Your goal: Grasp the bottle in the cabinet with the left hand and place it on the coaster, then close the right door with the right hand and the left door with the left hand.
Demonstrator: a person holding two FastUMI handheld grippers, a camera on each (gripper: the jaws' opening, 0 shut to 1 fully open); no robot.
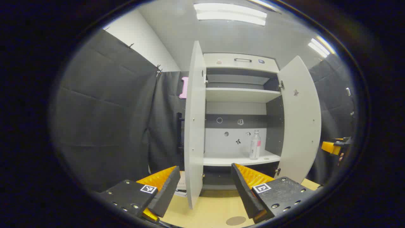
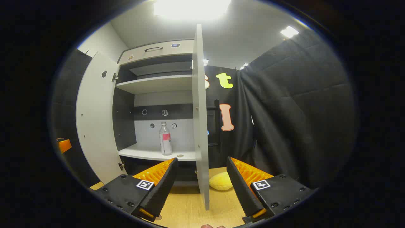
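Note:
A clear bottle [image 1: 255, 145] with a pink label stands upright on the cabinet's lower shelf [image 1: 240, 160], toward its right end. The same bottle [image 2: 165, 139] appears in the right gripper view. Both cabinet doors stand open: the left door [image 1: 193, 123] edge-on before my left gripper [image 1: 202, 190], the right door [image 1: 300, 117] swung out. My left gripper is open and holds nothing. A round grey coaster [image 1: 235, 220] lies on the wooden table just below it. My right gripper [image 2: 200, 186] is open too, astride the edge of the right door [image 2: 200, 117]. The other gripper [image 2: 64, 145] peeks past the left door [image 2: 95, 120].
The cabinet has an upper shelf [image 1: 240, 94] and a top panel with a handle [image 1: 242, 59]. A yellow soft object [image 2: 220, 183] lies on the table [image 2: 190, 209] by the right door. Black cloth walls close both sides. The right gripper [image 1: 332, 147] shows at the far right.

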